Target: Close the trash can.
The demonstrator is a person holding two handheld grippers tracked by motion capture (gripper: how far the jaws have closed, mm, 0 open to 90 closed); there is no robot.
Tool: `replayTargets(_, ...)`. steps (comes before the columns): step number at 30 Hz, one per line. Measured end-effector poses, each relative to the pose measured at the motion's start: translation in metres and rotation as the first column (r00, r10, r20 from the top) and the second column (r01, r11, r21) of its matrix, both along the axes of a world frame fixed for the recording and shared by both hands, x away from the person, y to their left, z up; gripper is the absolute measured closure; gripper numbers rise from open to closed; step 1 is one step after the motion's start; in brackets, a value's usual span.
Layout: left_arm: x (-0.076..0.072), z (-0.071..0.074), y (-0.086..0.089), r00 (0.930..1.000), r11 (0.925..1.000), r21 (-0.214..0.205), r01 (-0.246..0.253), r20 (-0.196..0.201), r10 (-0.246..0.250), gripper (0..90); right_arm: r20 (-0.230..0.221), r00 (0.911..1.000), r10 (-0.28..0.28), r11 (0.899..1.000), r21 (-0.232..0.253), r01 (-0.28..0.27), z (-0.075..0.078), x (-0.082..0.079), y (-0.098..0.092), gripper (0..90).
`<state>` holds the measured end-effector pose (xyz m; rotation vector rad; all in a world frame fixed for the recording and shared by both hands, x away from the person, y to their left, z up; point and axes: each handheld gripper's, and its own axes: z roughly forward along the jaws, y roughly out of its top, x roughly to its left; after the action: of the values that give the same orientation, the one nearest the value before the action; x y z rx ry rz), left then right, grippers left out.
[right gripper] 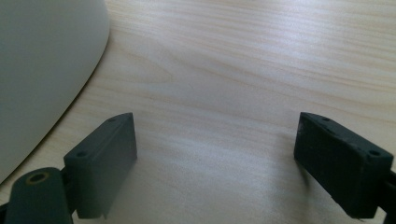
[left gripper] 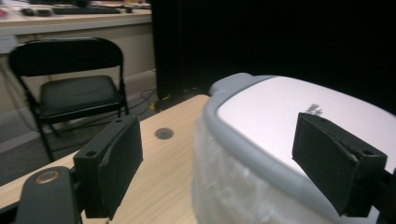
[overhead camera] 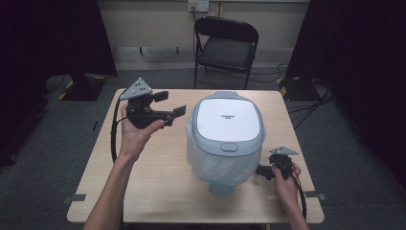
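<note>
A round bin with a grey-rimmed white lid (overhead camera: 228, 120) stands in the middle of the wooden table (overhead camera: 158, 187), and a clear plastic liner (overhead camera: 210, 163) shows around its body. My left gripper (overhead camera: 171, 103) is held up in the air left of the bin, open, its jaws pointing at the lid. In the left gripper view the open left gripper (left gripper: 219, 149) frames the lid (left gripper: 280, 107) with nothing between the jaws. My right gripper (overhead camera: 261, 172) sits low by the bin's right front side, open. The right gripper (right gripper: 215, 140) hovers over bare wood, the bin's wall (right gripper: 42, 60) at its left.
A black folding chair (overhead camera: 225, 48) stands behind the table's far edge, also seen as the chair (left gripper: 74, 93) in the left gripper view. Dark curtains flank both sides. Cables lie on the floor at the right. A small round hole (left gripper: 164, 133) marks the tabletop.
</note>
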<state>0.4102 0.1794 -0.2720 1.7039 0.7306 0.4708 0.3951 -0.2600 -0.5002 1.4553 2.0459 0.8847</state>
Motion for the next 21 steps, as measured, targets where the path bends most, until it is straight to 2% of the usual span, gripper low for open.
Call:
replayTargets(4, 0.000, -0.006, 0.016, 0.9994, 0.9996, 0.007, -0.029, -0.017, 0.029, 15.8, 0.000, 1.0000, 0.000, 1.000, 0.000, 0.000, 0.000, 0.000, 0.000, 12.0)
replayTargets(6, -0.001, -0.011, 0.024, 0.9983, 0.9983, 0.030, -0.051, -0.027, 0.052, 15.8, 0.000, 1.0000, 0.000, 1.000, 0.000, 0.000, 0.000, 0.000, 0.000, 12.0)
replayTargets(9, -0.002, -0.022, 0.034, 0.9961, 0.9962, 0.050, -0.071, -0.048, 0.073, 15.8, 0.000, 1.0000, 0.000, 1.000, 0.000, 0.000, 0.000, 0.000, 0.000, 12.0)
replayTargets(11, -0.004, -0.031, 0.041, 0.9936, 0.9949, 0.048, -0.088, -0.066, 0.092, 15.8, 0.000, 1.0000, 0.000, 1.000, 0.000, 0.000, 0.000, 0.000, 0.000, 12.0)
replayTargets(13, -0.006, -0.041, 0.045, 0.9888, 0.9878, 0.104, -0.116, -0.082, 0.124, 15.9, 0.000, 1.0000, 0.000, 1.000, 0.000, 0.000, 0.000, 0.000, 0.000, 12.0)
replayTargets(14, -0.006, -0.046, 0.047, 0.9869, 0.9864, 0.114, -0.118, -0.096, 0.129, 16.1, 0.000, 1.0000, 0.000, 1.000, 0.000, 0.000, 0.000, 0.000, 0.000, 12.0)
replayTargets(17, -0.008, -0.059, 0.055, 0.9811, 0.9854, 0.121, -0.120, -0.137, 0.136, 15.9, 0.000, 1.0000, 0.000, 1.000, 0.000, 0.000, 0.000, 0.000, 0.000, 12.0)
replayTargets(21, -0.010, -0.077, 0.066, 0.9660, 0.9794, 0.131, -0.153, -0.189, 0.177, 16.0, 0.000, 1.0000, 0.000, 1.000, 0.000, 0.000, 0.000, 0.000, 0.000, 12.0)
